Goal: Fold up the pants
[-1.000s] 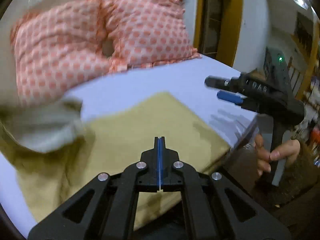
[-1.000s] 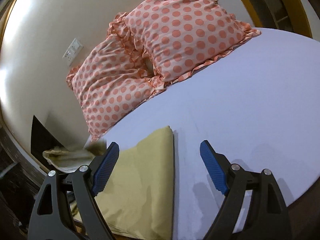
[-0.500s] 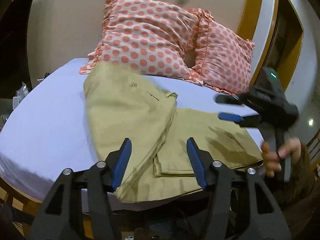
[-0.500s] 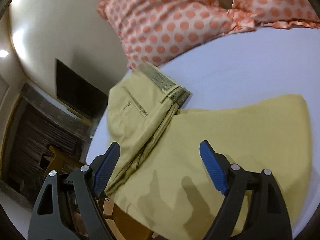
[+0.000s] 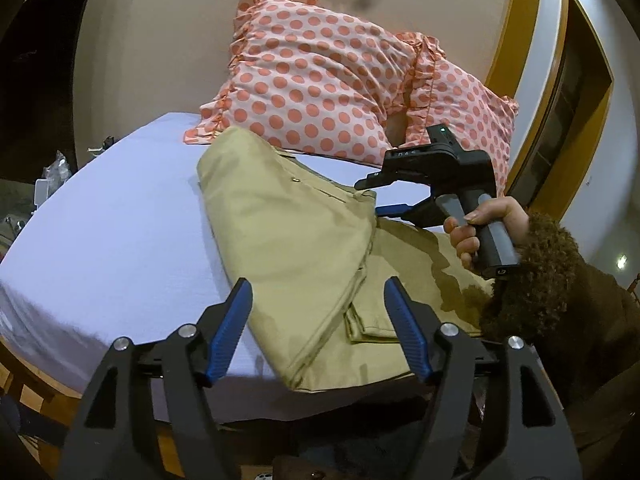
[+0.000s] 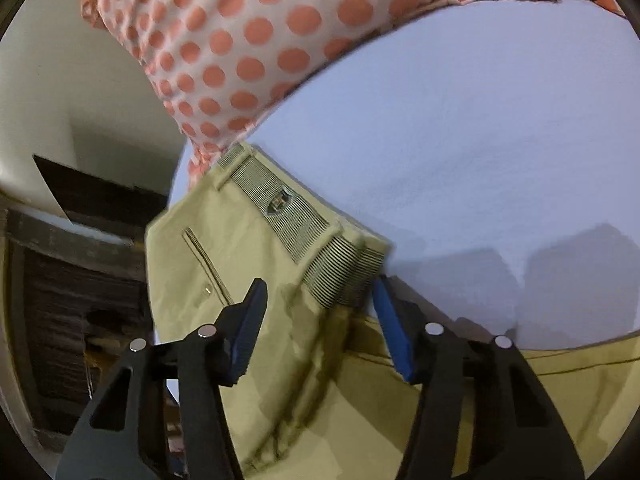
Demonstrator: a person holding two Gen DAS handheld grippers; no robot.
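The khaki pants (image 5: 296, 236) lie on the bed (image 5: 116, 216), the upper half folded over the legs. My left gripper (image 5: 318, 322) is open and empty, near the fold at the bed's front edge. My right gripper (image 6: 320, 308) is open, its jaws either side of the striped inner waistband (image 6: 316, 248) at the pants' corner. It shows in the left wrist view (image 5: 370, 196), held by a hand over the pants' right side.
Two pink polka-dot pillows (image 5: 320, 76) lie at the head of the bed, touching the pants' top end. The lilac sheet (image 6: 480, 140) stretches to the right. A wall and a doorway (image 5: 560, 112) stand behind. The floor drops off at the bed's front edge.
My left gripper opened and let go of the pants after laying the top half over the legs. My right gripper moved in to the waistband corner.
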